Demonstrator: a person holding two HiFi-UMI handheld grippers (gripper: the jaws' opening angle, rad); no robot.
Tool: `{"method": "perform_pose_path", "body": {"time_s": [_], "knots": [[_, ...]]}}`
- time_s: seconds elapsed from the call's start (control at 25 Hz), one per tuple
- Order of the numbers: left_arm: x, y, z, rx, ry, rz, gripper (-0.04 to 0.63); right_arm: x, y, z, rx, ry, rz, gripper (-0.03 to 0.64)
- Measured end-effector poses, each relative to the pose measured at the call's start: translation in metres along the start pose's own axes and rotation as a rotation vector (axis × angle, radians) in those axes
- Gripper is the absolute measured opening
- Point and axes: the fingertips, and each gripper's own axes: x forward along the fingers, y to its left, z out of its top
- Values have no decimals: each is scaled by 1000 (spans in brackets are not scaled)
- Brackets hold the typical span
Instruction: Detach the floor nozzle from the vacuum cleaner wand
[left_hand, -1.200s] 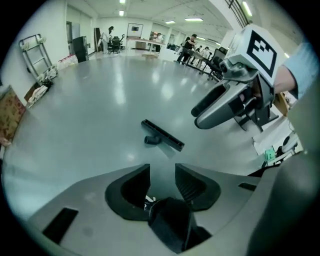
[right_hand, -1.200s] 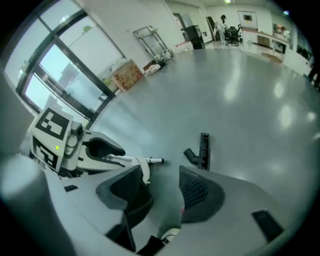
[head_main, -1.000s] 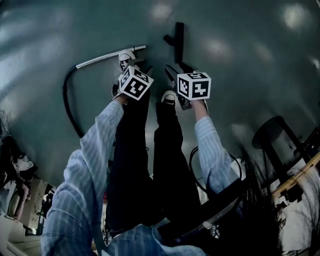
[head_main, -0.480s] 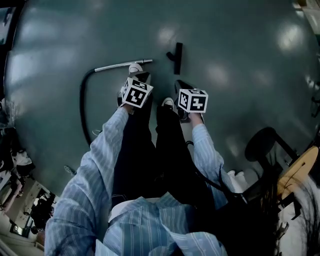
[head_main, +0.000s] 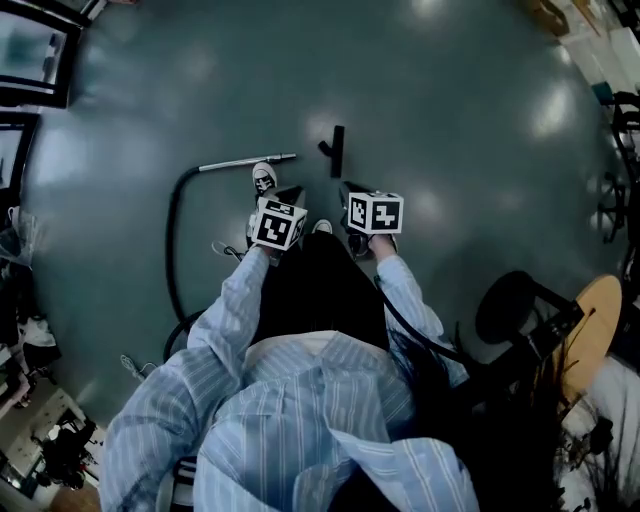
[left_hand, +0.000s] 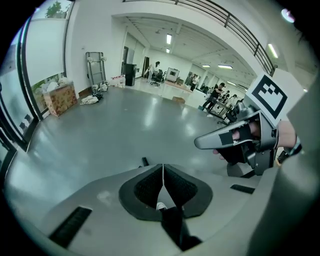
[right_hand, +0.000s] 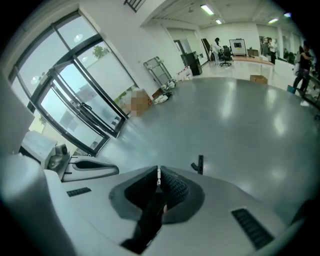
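Observation:
The black floor nozzle (head_main: 337, 150) lies on the grey floor, apart from the silver wand (head_main: 245, 161). The wand's black hose (head_main: 174, 240) curves back toward my feet. Both grippers hang high above the floor in front of me, side by side. My left gripper (head_main: 285, 200) is shut with nothing between its pads (left_hand: 150, 186). My right gripper (head_main: 352, 200) is also shut and empty. The nozzle (right_hand: 199, 164) shows small just beyond the right gripper (right_hand: 158, 175), and as a small dark piece (left_hand: 145, 161) ahead of the left gripper (left_hand: 163, 172).
A white shoe (head_main: 264, 179) stands by the wand's end. A dark stool (head_main: 515, 300) and a round wooden table (head_main: 592, 335) are at the right. Glass doors (head_main: 35, 50) line the far left. A black cable (head_main: 405, 325) trails by my right arm. People work far off (left_hand: 215, 95).
The person has stood up: both grippers rose well away from the floor, and the nozzle and wand now look smaller. Nozzle and wand stayed lying apart.

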Motion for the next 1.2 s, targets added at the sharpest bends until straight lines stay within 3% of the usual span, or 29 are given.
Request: {"method": "perform_pose_path", "body": {"time_s": [0.24,0.68,0.96,1.2], "knots": [[-57,-32,0,-56,-86,10,15,-55,19,-4,-13,-42,12,23],[-116,-33,-43,-102,-154,41,15,-59,71,-44,-95,-18,66,23],[-179,-55,-102,-67,-196,52,15,-79,122,-98,-109,-47,80,23],[-236,-63,-191,-43,-206,57,15,-90,184,-181,-120,-45,87,23]]}}
